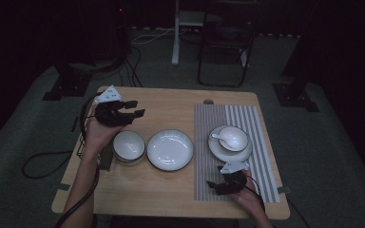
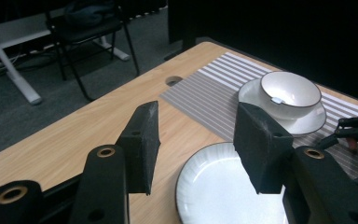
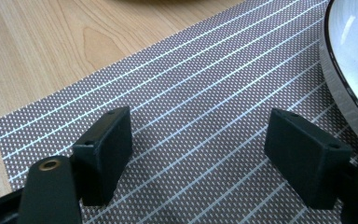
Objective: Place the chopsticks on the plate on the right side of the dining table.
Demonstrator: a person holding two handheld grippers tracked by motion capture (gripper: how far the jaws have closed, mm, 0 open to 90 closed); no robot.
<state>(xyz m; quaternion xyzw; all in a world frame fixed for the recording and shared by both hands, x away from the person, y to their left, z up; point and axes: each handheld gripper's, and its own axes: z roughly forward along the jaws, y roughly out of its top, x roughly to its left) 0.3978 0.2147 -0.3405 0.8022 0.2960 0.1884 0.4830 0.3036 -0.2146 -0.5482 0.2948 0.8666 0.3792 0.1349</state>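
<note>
Your right gripper (image 1: 218, 185), jaws spread and empty, sits low on striped mat (image 1: 209, 142). Left gripper (image 1: 134, 108), spread, empty, hovers at small bowl's (image 1: 129, 146) twelve o'clock; plate (image 1: 169, 149) at its three.

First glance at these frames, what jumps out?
White dishes on a dim wooden table: a small bowl at left, a wide plate in the middle, and a bowl with a spoon on a saucer on the striped mat at right. The left claw hangs open above the small bowl. The right claw sits open low over the mat's near end.
</note>
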